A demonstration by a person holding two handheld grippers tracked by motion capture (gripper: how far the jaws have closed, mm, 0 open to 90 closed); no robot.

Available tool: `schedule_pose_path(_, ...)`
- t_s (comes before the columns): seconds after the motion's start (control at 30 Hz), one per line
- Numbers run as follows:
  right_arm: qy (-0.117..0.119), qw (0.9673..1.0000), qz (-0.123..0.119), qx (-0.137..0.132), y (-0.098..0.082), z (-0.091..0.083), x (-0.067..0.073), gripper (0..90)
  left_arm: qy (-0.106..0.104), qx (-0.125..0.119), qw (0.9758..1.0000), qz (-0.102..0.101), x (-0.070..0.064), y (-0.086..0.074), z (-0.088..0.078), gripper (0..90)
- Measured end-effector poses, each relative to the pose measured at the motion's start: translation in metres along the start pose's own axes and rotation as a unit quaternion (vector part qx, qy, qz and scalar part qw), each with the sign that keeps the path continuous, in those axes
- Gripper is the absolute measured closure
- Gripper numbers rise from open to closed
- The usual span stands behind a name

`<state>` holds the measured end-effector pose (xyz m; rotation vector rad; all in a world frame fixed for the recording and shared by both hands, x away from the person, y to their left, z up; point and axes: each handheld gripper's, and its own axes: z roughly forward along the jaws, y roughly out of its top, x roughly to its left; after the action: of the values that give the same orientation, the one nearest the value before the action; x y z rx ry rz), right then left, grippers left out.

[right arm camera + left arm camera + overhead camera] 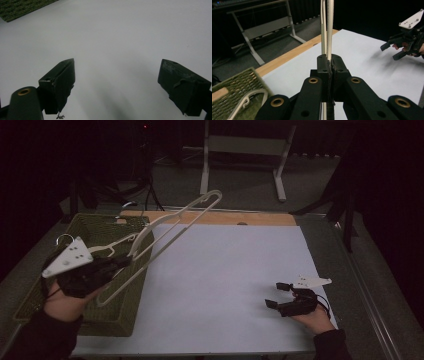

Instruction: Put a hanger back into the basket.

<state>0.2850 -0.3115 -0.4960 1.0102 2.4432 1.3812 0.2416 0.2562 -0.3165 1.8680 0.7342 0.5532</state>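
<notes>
So the left gripper [121, 261] had its jaws clamped tight on a white plastic hanger [165, 232], holding it up at a slant in the air over the near right corner of the green woven basket [35, 292], with the far end of the hanger poking out past the wooden table edge [260, 218]. There was another white hanger [249, 98] lying down inside the basket. The right gripper [276, 295] was just parked low over the white sheet [225, 270] near the front right, jaws wide apart with nothing in them.
</notes>
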Motion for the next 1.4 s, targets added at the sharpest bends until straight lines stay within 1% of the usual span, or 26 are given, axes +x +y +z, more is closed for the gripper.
schedule_pose_path(0.13,0.0,1.0,0.0,0.0,-0.001,-0.001,-0.001,14.4,-0.001,0.007,0.9998,-0.02,0.021,-0.005,-0.01,88.1)
schedule_pose_path(0.17,-0.001,1.0,0.001,-0.002,-0.001,-0.001,0.0,14.4,0.005,0.01,0.9997,-0.022,0.026,-0.007,-0.013,88.1)
schedule_pose_path(0.23,-0.001,1.0,0.002,-0.001,-0.002,-0.001,-0.001,14.4,0.008,0.013,0.9994,-0.03,0.036,-0.012,-0.017,88.1)
schedule_pose_path(0.3,0.0,1.0,0.002,-0.001,-0.003,-0.001,-0.001,14.5,0.013,0.017,0.9993,-0.032,0.047,-0.018,-0.022,88.1)
schedule_pose_path(0.33,0.0,1.0,0.002,-0.001,-0.003,-0.001,-0.001,14.5,0.011,0.015,0.9989,-0.043,0.054,-0.021,-0.025,88.1)
schedule_pose_path(0.37,0.0,1.0,0.002,0.0,-0.003,-0.001,-0.001,14.5,0.011,0.016,0.9986,-0.05,0.06,-0.023,-0.027,88.1)
schedule_pose_path(0.43,0.001,1.0,0.004,0.001,-0.003,-0.002,0.0,14.5,0.016,0.02,0.9986,-0.046,0.07,-0.029,-0.033,88.1)
schedule_pose_path(0.5,0.0,1.0,0.004,0.001,-0.003,-0.002,0.0,14.5,0.017,0.025,0.9978,-0.059,0.082,-0.035,-0.037,88.1)
schedule_pose_path(0.57,0.002,1.0,0.003,0.001,-0.003,-0.001,0.0,14.5,0.021,0.032,0.9972,-0.065,0.092,-0.04,-0.041,88.1)
schedule_pose_path(0.6,0.002,1.0,0.003,0.002,-0.003,-0.001,0.0,14.5,0.02,0.032,0.9968,-0.07,0.096,-0.044,-0.043,88.1)
schedule_pose_path(0.63,0.002,1.0,0.003,0.003,-0.003,-0.001,0.0,14.5,0.024,0.037,0.9963,-0.074,0.101,-0.047,-0.045,88.1)
schedule_pose_path(0.73,0.003,1.0,0.001,0.004,-0.003,0.0,0.0,14.5,0.023,0.043,0.9959,-0.077,0.113,-0.058,-0.05,88.0)
schedule_pose_path(0.83,0.003,1.0,0.0,0.006,-0.004,0.001,0.0,14.5,0.015,0.042,0.9946,-0.093,0.126,-0.07,-0.055,88.0)
schedule_pose_path(0.9,0.004,1.0,0.002,0.007,-0.004,0.0,0.0,14.5,0.015,0.041,0.9946,-0.094,0.131,-0.078,-0.059,88.0)
schedule_pose_path(0.97,0.004,1.0,0.003,0.007,-0.004,0.0,0.0,14.6,0.016,0.037,0.9939,-0.103,0.135,-0.084,-0.062,88.0)
schedule_pose_path(1.0,0.004,1.0,0.003,0.007,-0.004,0.0,0.0,14.6,0.016,0.037,0.9939,-0.103,0.135,-0.084,-0.062,88.0)
schedule_pose_path(1.03,0.004,1.0,0.003,0.007,-0.004,0.0,0.0,14.6,0.018,0.037,0.9936,-0.106,0.138,-0.09,-0.066,88.0)
schedule_pose_path(1.1,0.005,1.0,0.003,0.007,-0.005,0.0,0.0,14.6,0.021,0.041,0.993,-0.109,0.14,-0.095,-0.069,88.0)
schedule_pose_path(1.13,0.005,1.0,0.003,0.007,-0.005,0.0,0.0,14.6,0.019,0.043,0.9929,-0.11,0.141,-0.097,-0.069,88.0)
schedule_pose_path(1.23,0.006,0.9999,0.003,0.008,-0.005,0.0,0.0,14.6,0.028,0.058,0.9927,-0.102,0.142,-0.103,-0.072,88.0)
schedule_pose_path(1.27,0.006,0.9999,0.003,0.008,-0.005,0.0,0.0,14.6,0.031,0.059,0.9925,-0.103,0.142,-0.104,-0.073,88.0)
schedule_pose_path(1.3,0.006,0.9999,0.003,0.008,-0.005,0.0,0.001,14.6,0.028,0.063,0.9921,-0.105,0.144,-0.106,-0.074,88.0)
schedule_pose_path(1.4,0.006,0.9999,0.001,0.009,-0.005,0.001,0.001,14.7,0.028,0.067,0.9915,-0.108,0.147,-0.113,-0.074,88.0)
